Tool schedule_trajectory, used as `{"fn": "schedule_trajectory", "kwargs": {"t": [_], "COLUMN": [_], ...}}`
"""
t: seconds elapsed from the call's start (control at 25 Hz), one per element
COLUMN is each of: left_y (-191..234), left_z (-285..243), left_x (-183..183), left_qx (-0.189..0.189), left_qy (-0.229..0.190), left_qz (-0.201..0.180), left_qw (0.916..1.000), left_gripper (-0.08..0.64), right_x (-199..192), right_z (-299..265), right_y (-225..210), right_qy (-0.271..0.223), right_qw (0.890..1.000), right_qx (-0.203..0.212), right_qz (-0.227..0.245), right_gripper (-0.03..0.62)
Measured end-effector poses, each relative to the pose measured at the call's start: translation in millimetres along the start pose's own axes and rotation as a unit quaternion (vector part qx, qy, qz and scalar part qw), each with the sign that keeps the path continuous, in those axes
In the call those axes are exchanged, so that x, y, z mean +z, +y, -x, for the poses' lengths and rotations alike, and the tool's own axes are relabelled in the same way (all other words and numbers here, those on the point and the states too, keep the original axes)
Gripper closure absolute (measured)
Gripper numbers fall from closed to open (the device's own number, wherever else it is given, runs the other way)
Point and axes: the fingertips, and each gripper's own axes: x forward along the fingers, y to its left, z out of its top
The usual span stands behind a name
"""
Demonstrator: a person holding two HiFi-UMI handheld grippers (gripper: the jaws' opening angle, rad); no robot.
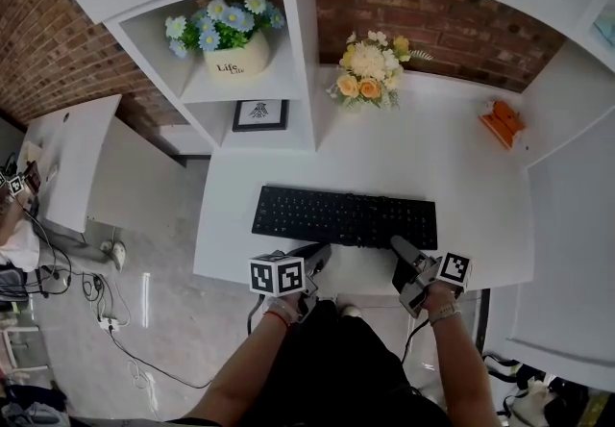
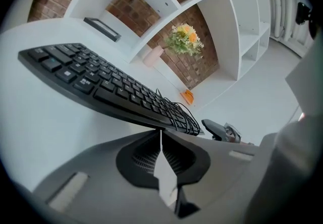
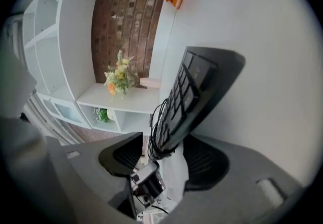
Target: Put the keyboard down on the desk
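Note:
The black keyboard [image 1: 344, 216] lies flat on the white desk [image 1: 452, 165], parallel to its front edge. A coiled black cable [image 2: 174, 109] sits on its right end. My left gripper [image 1: 317, 254] hovers at the desk's front edge, just short of the keyboard's near side. In the left gripper view the left gripper [image 2: 160, 133] is shut with nothing between its pads, and the keyboard [image 2: 101, 84] lies beyond the tips. My right gripper [image 1: 400, 248] is at the keyboard's front right corner. In the right gripper view it [image 3: 164, 150] stands open, with the keyboard's end [image 3: 197, 92] running between the spread jaws.
A yellow bouquet [image 1: 370, 69] stands at the desk's back, with an orange object [image 1: 502, 122] at the back right. On the shelf unit to the left are a pot of blue flowers [image 1: 231, 36] and a framed picture [image 1: 259, 114]. Cables [image 1: 106, 319] lie on the floor.

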Motion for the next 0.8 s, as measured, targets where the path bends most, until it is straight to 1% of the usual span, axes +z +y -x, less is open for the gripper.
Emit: {"fn": "schedule_trajectory", "kwargs": {"t": [0.08, 0.16, 0.2, 0.28, 0.32, 0.36, 0.44, 0.48, 0.52, 0.6, 0.8], "left_y": [0, 1, 2, 3, 4, 5, 6, 7, 7, 9, 14], "left_z": [-2, -5, -6, -7, -7, -8, -8, -9, -9, -10, -12], "left_x": [2, -1, -2, -4, -4, -4, -5, -6, -6, -9, -13], "left_qx": [0.004, 0.004, 0.004, 0.007, 0.010, 0.013, 0.017, 0.019, 0.022, 0.032, 0.053], "left_qy": [0.002, 0.009, 0.011, 0.013, 0.014, 0.016, 0.021, 0.024, 0.029, 0.042, 0.069], "left_qz": [0.001, 0.003, 0.006, 0.009, 0.009, 0.007, 0.005, 0.005, 0.006, 0.004, -0.011], "left_qw": [1.0000, 0.9999, 0.9999, 0.9998, 0.9998, 0.9998, 0.9996, 0.9995, 0.9993, 0.9986, 0.9962], "left_gripper": [0.552, 0.552, 0.554, 0.557, 0.560, 0.561, 0.561, 0.561, 0.561, 0.563, 0.563], "right_x": [-11, -23, -29, -34, -33, -31, -25, -23, -21, -21, -20], "right_z": [2, 5, 7, 13, 15, 16, 17, 17, 16, 16, 13], "right_y": [-1, -5, -8, -18, -22, -24, -25, -26, -27, -30, -36], "right_qy": [0.032, 0.074, 0.096, 0.131, 0.140, 0.142, 0.139, 0.136, 0.135, 0.134, 0.124], "right_qw": [0.999, 0.994, 0.987, 0.967, 0.958, 0.952, 0.945, 0.944, 0.942, 0.942, 0.946], "right_qx": [-0.002, -0.029, -0.053, -0.105, -0.125, -0.138, -0.153, -0.158, -0.163, -0.170, -0.174], "right_qz": [0.027, 0.080, 0.116, 0.190, 0.217, 0.235, 0.252, 0.256, 0.259, 0.258, 0.244], "right_gripper": [0.353, 0.353, 0.353, 0.366, 0.391, 0.430, 0.540, 0.570, 0.586, 0.594, 0.594]}}
